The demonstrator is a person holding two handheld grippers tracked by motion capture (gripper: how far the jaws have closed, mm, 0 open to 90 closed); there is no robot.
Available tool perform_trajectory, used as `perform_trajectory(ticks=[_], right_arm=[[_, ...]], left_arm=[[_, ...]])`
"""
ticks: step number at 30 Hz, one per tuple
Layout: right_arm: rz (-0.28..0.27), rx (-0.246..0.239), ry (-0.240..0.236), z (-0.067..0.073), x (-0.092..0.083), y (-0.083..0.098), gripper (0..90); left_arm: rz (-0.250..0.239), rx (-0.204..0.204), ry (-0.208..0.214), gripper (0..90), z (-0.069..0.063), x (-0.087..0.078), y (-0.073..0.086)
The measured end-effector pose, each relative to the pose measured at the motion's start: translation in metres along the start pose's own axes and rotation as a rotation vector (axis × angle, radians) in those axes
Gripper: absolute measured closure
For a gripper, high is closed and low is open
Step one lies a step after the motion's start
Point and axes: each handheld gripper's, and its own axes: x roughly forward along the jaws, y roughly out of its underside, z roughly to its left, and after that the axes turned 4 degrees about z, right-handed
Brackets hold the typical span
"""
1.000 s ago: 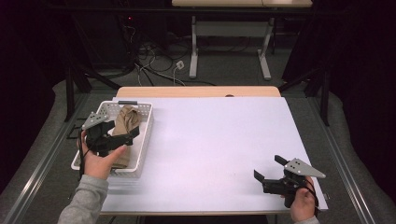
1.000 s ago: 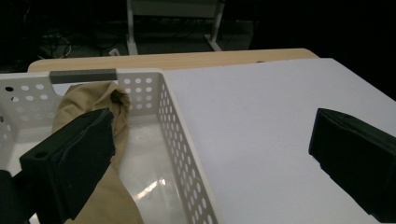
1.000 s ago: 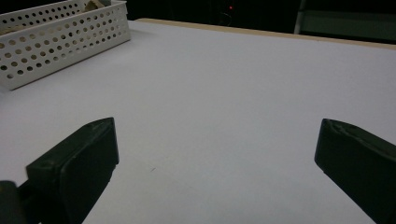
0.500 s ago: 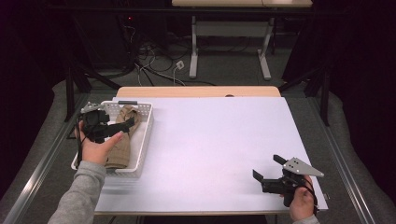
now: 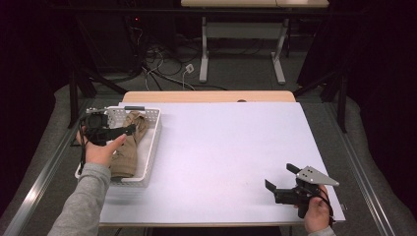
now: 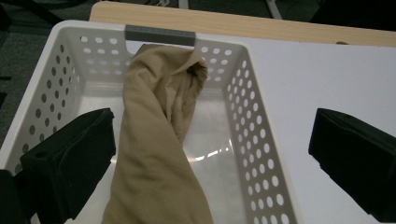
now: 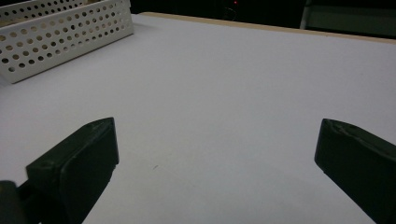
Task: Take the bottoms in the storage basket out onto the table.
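Dark room; grey floor (image 5: 236, 83) strewn with cables (image 5: 162, 69), white desk legs (image 5: 279, 64) behind the wood-edged white table (image 5: 236, 147)

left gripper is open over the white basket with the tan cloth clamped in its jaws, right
Not quite. The left gripper is open over the white basket, but the tan cloth is not clamped: in the left gripper view it lies loose in the basket, with both jaws spread wide apart.

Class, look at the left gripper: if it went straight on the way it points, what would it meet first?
Most likely the tan cloth in the white basket: it lies between the left gripper's open jaws, straight ahead. Depth is hard to judge; one jaw seems to straddle the basket wall.
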Motion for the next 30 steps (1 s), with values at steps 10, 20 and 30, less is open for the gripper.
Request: perform_trajectory(ticks=[10,20,30], right_arm=[[0.012,0.002,0.001,0.000,0.000,0.001,0.0],[0.021,0.000,-0.004,0.000,0.002,0.001,0.0],[0.028,0.007,-0.008,0.000,0.003,0.002,0.0]], left_arm=[[0.036,-0.036,-0.037,0.7,0.016,0.016,0.003],[0.045,-0.053,-0.032,2.0,0.029,0.027,0.011],[0.084,-0.078,-0.032,2.9,0.038,0.040,0.017]])
